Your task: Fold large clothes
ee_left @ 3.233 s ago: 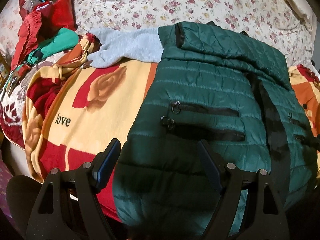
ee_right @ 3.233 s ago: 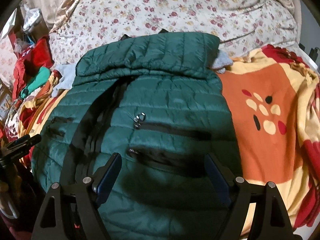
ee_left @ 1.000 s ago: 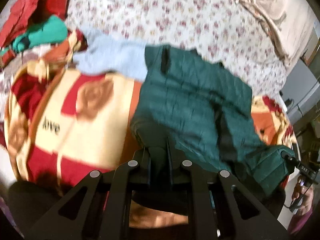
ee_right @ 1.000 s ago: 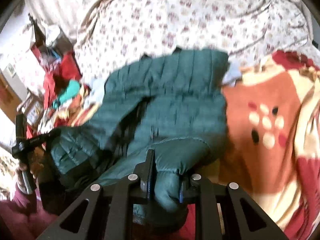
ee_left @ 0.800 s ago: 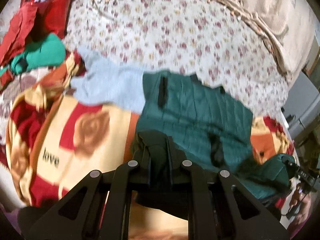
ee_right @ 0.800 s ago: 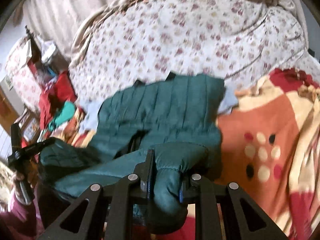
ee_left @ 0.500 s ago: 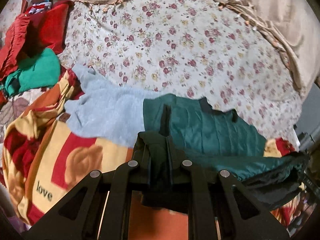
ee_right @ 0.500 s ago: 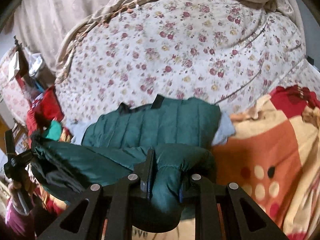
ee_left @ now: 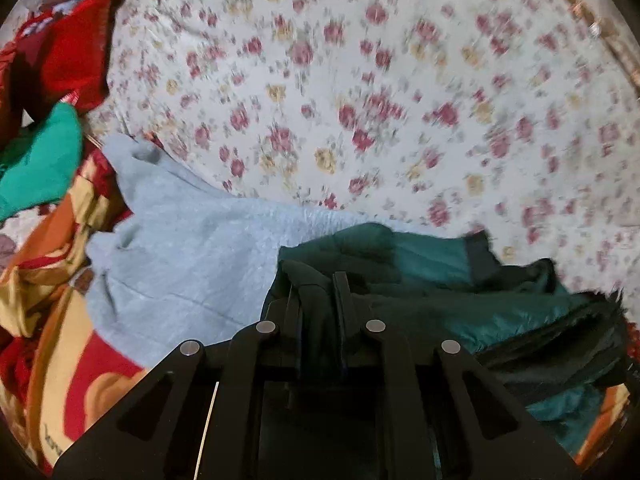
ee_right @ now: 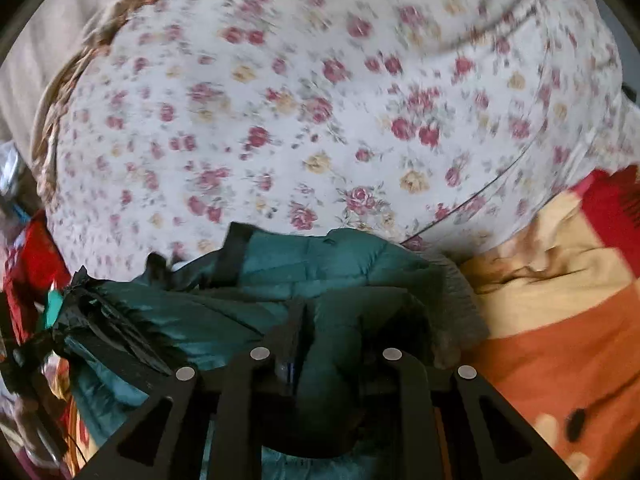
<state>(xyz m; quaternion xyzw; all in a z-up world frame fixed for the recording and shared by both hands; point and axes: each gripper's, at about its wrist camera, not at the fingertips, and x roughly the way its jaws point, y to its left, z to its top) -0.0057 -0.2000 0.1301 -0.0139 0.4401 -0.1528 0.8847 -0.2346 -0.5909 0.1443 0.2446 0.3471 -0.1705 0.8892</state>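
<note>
A dark green quilted jacket (ee_left: 432, 264) lies on the bed, its lower part doubled up over its upper part near the collar. My left gripper (ee_left: 316, 284) is shut on a bunched corner of the jacket hem, just right of a light blue sweater (ee_left: 192, 248). In the right wrist view the jacket (ee_right: 320, 260) fills the lower middle. My right gripper (ee_right: 332, 312) has a thick wad of its hem between the fingers; the jaws are opening slightly but the pads still press the fabric. Both views are motion-blurred.
A floral sheet (ee_left: 360, 100) (ee_right: 300, 100) covers the bed beyond the jacket. An orange, red and cream blanket (ee_left: 80, 380) (ee_right: 560, 320) lies under it. Red clothes (ee_left: 68, 52) and a bright green garment (ee_left: 40, 160) are piled at the left.
Both grippers closed on the jacket's bottom hem, lifted it and carried it forward over the jacket towards the collar. The floral sheet now fills most of both views.
</note>
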